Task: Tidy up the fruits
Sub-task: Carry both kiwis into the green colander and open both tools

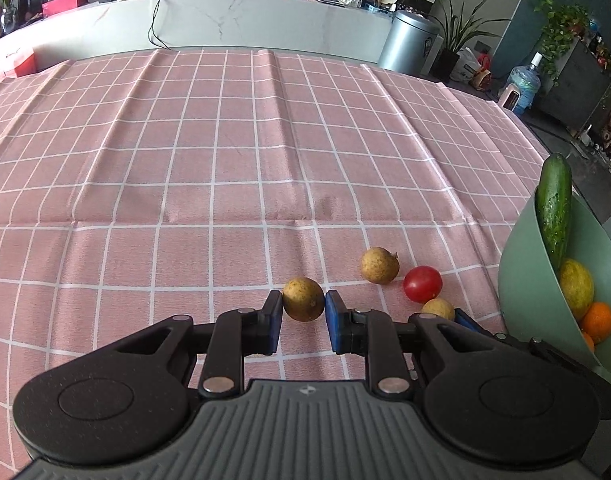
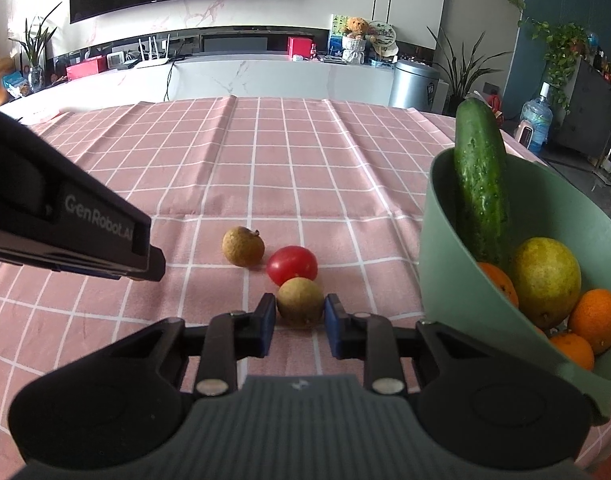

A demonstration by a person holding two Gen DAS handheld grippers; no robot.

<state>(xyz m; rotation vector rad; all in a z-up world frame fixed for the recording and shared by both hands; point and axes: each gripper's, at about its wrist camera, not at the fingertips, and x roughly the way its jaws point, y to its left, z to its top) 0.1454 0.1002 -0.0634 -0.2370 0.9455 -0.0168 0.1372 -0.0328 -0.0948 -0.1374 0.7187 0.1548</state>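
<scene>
Your left gripper (image 1: pixel 304 312) and right gripper (image 2: pixel 300 316) each pinch a light, thin-shelled longan across its middle near the table's (image 2: pixel 265 184) right edge beside the green bowl (image 2: pixel 437 264), so squeeze gently.

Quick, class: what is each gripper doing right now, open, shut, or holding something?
Left gripper: shut on a brown longan.
Right gripper: shut on another longan, beside the tomato.

The tall green plastic bowl (image 1: pixel 521 280) is running off the right edge; an orange (image 1: pixel 588 340) is peeking half-hidden behind its wall.
</scene>
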